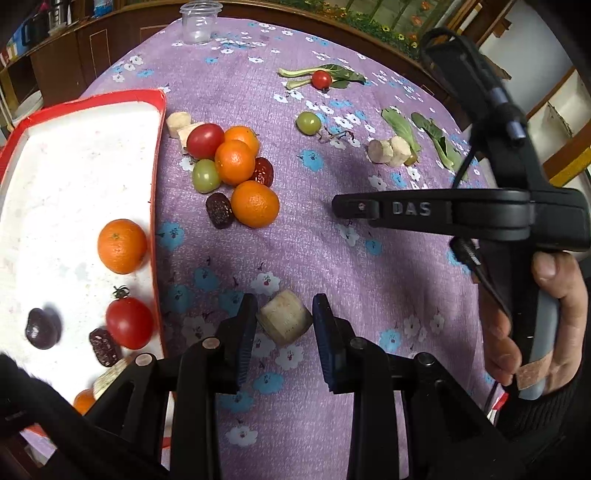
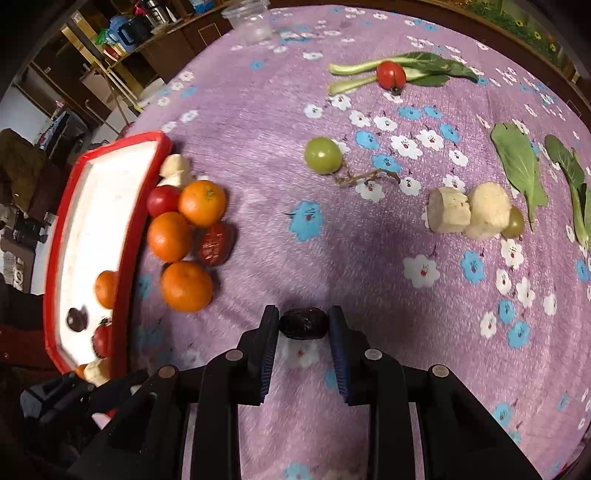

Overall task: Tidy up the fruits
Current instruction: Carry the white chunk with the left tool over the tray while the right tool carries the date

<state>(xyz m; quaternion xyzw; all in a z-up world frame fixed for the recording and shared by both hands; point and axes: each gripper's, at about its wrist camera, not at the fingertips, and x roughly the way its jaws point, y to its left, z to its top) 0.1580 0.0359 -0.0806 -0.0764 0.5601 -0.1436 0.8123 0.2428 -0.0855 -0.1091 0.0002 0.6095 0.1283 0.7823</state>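
The letters "DAS" stand in grey on the black right tongs (image 1: 341,207).

Purple floral tablecloth (image 2: 258,122); red-rimmed tray (image 1: 157,155), oranges (image 1: 236,162), leaves (image 2: 517,166), plastic cup (image 1: 199,22)

A purple tablecloth (image 1: 295,229) is seen, printed with small white and blue flowers, and beside it a tray (image 1: 157,155) edged in red with a white, faintly speckled floor. Bright orange mandarins (image 1: 255,204), red cherry tomatoes (image 1: 205,140), a pale green grape (image 2: 323,155) and wrinkled dark red dates (image 1: 219,210) are shown, with cream-coloured cut pieces (image 2: 448,210) and deep green leaves (image 2: 519,166). The fruit (image 2: 303,323) between the black, blue-padded fingers (image 2: 269,343) appears nearly black, perhaps dark purple.
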